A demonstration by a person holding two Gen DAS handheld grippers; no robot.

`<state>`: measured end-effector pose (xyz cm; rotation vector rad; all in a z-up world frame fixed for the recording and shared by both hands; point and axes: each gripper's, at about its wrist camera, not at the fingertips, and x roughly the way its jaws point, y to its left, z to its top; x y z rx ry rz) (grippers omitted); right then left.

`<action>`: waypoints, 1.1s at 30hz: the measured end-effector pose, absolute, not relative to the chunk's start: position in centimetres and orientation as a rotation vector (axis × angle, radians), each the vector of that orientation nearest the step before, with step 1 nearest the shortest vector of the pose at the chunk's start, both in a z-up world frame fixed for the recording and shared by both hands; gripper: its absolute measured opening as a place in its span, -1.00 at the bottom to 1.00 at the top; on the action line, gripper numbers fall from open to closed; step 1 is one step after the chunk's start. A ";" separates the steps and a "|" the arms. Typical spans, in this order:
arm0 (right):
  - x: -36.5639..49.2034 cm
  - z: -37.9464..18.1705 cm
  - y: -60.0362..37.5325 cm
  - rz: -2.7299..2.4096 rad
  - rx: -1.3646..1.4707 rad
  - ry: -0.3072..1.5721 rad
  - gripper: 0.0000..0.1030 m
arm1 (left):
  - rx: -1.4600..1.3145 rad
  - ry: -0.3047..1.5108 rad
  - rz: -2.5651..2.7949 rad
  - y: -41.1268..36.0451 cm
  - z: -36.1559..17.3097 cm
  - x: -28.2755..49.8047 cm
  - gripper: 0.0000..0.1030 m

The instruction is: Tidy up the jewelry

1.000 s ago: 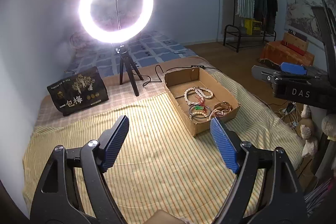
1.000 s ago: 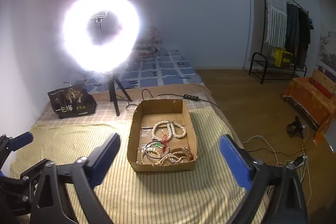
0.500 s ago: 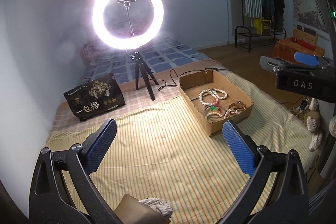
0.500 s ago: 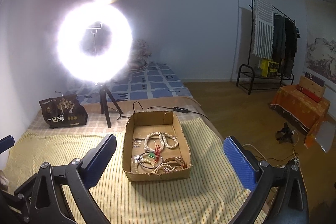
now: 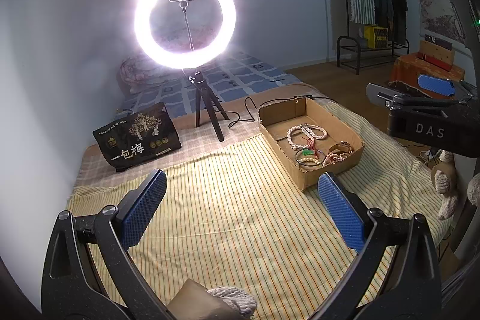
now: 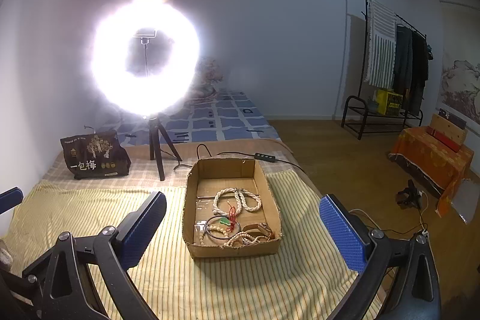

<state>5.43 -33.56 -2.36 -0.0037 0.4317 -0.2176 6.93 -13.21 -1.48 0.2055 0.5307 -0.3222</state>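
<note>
Pulled back and up since a second ago; shallow brown cardboard box now farther ahead of right gripper, beyond right finger of left gripper. Both sets of fingers wide apart, holding nothing. Beaded white necklaces inside box.

The room is dim; nearly all light comes from the ring light, crisp in the left view but blown out with haze and flare in the right. It brightens the striped cloth (the far wall falls grey). Fisheye bending curves the edges; corners vignette black.
</note>
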 end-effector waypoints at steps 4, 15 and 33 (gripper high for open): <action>5.4 -2.4 -33.6 -0.223 -0.007 0.433 0.99 | 0.215 0.524 -0.325 -13.4 -1.5 6.8 0.99; 5.3 -2.5 -33.8 -0.227 -0.006 0.433 0.99 | 0.220 0.521 -0.327 -13.7 -1.5 6.6 0.99; 5.1 -2.7 -34.1 -0.228 -0.007 0.440 0.99 | 0.223 0.518 -0.328 -13.8 -1.5 6.4 0.99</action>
